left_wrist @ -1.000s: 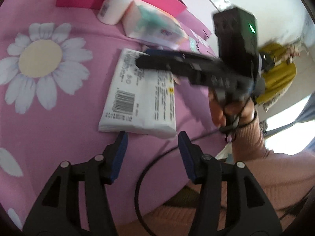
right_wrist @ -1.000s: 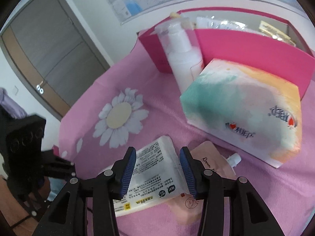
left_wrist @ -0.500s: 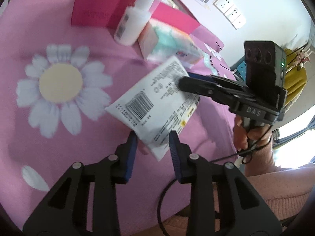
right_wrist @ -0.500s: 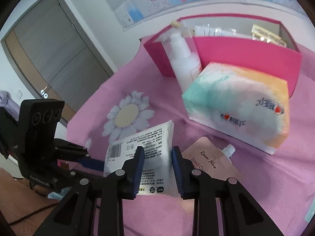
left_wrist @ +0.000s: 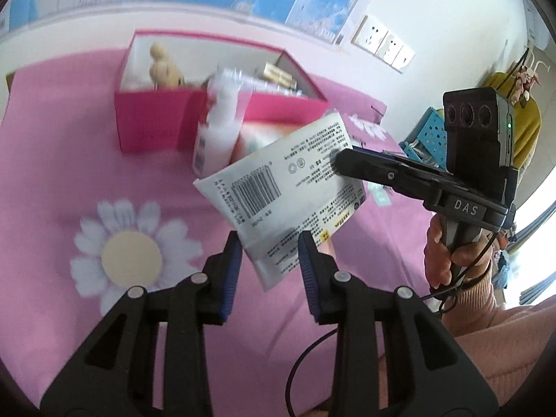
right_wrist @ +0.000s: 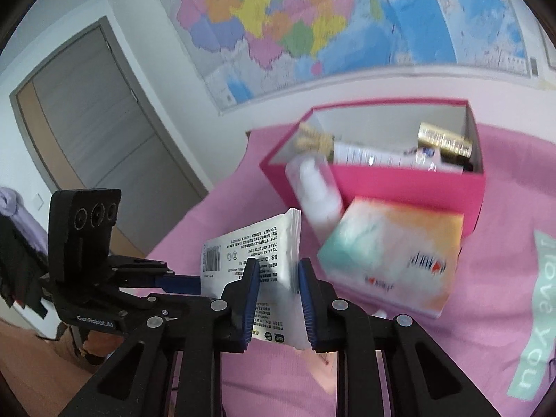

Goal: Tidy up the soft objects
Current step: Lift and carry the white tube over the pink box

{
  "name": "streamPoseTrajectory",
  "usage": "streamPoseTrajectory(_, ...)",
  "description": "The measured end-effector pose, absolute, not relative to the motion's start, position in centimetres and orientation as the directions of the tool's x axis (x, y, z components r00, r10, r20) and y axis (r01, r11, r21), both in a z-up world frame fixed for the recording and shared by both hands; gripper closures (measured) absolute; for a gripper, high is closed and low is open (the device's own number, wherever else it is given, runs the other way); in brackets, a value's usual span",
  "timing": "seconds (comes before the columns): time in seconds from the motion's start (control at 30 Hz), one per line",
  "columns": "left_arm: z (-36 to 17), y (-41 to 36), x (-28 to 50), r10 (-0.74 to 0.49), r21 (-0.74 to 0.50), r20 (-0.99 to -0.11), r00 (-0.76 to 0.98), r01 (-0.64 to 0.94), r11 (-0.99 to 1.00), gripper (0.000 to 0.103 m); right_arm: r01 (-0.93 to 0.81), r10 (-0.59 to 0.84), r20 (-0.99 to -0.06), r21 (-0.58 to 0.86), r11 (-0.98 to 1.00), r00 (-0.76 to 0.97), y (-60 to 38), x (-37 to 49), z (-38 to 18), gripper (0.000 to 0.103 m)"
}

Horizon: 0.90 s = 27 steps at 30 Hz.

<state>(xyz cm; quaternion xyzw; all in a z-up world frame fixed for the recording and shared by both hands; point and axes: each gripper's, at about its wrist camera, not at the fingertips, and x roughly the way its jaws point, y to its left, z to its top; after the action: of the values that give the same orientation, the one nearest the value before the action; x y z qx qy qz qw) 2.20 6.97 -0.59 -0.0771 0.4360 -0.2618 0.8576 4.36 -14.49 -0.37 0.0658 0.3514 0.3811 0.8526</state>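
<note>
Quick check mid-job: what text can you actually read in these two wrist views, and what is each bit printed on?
"DAS": right gripper body.
"GenRobot.AI": left gripper body.
"I love you": pale green strip on the pink cloth.
White pack: barcode and small print, too small to read.
Tissue box logo: blurred.
Wall map: unreadable.

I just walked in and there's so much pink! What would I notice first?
A white soft pack printed with a barcode, held in the air between two black grippers, one at each end. Behind it an open pink cardboard box stands on the pink daisy-print cloth, under a colourful wall map.
</note>
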Motion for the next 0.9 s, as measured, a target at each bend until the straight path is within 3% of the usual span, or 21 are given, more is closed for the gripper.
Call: streamPoseTrajectory(0.9, 7.8, 6.5, 8.7, -0.441, -0.182, -0.656, 0.612, 0.438, 0.880, 0.068, -0.590, 0.719, -0.407, 0.411, 0.695, 0.563, -15.4, 10.8, 6.0, 0.080)
